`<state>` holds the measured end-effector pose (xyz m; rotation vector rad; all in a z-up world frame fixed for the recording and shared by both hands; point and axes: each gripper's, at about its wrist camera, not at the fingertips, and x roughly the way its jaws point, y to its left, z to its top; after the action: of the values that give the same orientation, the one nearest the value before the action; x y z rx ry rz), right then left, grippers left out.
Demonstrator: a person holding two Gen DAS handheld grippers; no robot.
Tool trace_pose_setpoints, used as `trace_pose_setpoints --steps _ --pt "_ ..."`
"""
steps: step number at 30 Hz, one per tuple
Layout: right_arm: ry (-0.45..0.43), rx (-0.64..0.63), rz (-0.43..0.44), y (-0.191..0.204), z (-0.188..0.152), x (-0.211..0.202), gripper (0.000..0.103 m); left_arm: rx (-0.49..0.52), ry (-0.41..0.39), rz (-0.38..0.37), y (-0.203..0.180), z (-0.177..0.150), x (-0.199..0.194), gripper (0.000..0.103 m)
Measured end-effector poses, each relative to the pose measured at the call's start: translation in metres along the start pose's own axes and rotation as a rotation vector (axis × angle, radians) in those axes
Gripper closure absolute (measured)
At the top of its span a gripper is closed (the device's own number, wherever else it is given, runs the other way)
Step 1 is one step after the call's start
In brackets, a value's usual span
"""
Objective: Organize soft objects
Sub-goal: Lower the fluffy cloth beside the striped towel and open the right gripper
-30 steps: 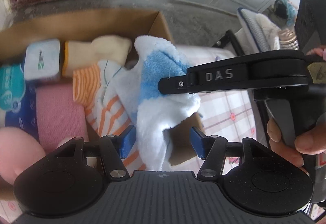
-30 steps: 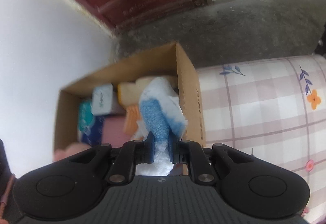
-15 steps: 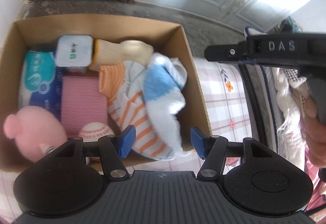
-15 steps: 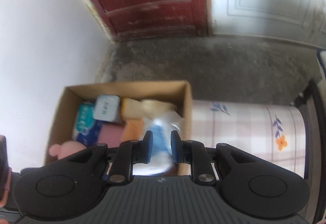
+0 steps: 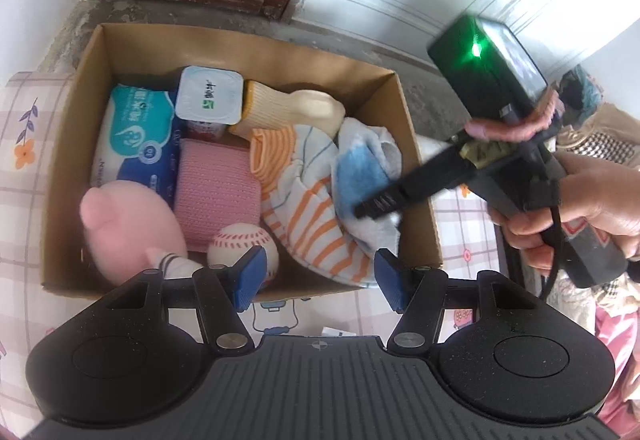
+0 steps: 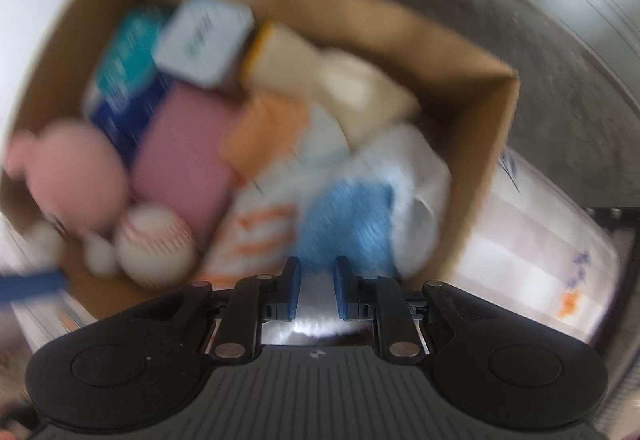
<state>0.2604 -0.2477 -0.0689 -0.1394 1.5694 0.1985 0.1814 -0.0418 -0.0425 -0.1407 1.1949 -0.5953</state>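
Note:
A cardboard box (image 5: 392,95) holds soft things: a blue-and-white fluffy towel (image 5: 360,171) at its right side, an orange-striped cloth (image 5: 308,215), a pink cloth (image 5: 216,183), a pink plush (image 5: 128,220), a baseball (image 5: 240,240), a cream sock (image 5: 296,107) and a tissue pack (image 5: 132,135). My left gripper (image 5: 318,278) is open and empty above the box's near edge. My right gripper (image 6: 316,290) is slightly open, low over the towel (image 6: 348,215), holding nothing; that view is blurred. In the left wrist view its fingers (image 5: 400,195) lie across the towel.
The box (image 6: 480,143) stands on a table with a checked floral cloth (image 5: 24,143). A small yoghurt cup (image 5: 210,97) sits at the box's back. Grey floor, a red door and a white door lie beyond. A cluttered rack is at the far right.
My right gripper let go of the blue-and-white towel, which now lies in the box, lifted away, then came back down over it. My left gripper pulled back from the box.

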Motion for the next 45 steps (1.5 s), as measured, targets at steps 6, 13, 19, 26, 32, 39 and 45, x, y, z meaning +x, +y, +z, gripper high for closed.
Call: trace_pose_setpoints --steps 6,13,19,26,32,39,45 --pt "0.096 -0.043 -0.047 0.006 -0.009 0.000 0.084 -0.017 -0.019 0.014 0.015 -0.002 -0.008 0.044" --pt "-0.092 0.058 0.090 0.016 -0.003 -0.055 0.051 -0.026 -0.026 0.031 0.030 -0.008 -0.020 0.044" --pt "0.024 0.134 0.208 0.030 0.012 -0.032 0.042 0.001 -0.011 0.078 0.039 -0.019 -0.025 0.044" --pt "0.148 0.131 0.104 0.037 0.011 0.022 0.055 0.012 -0.013 0.085 0.046 -0.023 -0.027 0.044" --pt "0.102 0.352 0.284 0.006 0.007 0.032 0.084 0.014 -0.007 0.080 0.049 -0.024 -0.027 0.044" --pt "0.050 0.741 0.660 -0.035 -0.022 0.030 0.089 0.009 -0.005 0.081 0.052 -0.024 -0.027 0.044" --pt "0.052 0.812 0.748 -0.033 -0.034 0.044 0.085 0.018 -0.004 0.088 0.052 -0.023 -0.027 0.044"
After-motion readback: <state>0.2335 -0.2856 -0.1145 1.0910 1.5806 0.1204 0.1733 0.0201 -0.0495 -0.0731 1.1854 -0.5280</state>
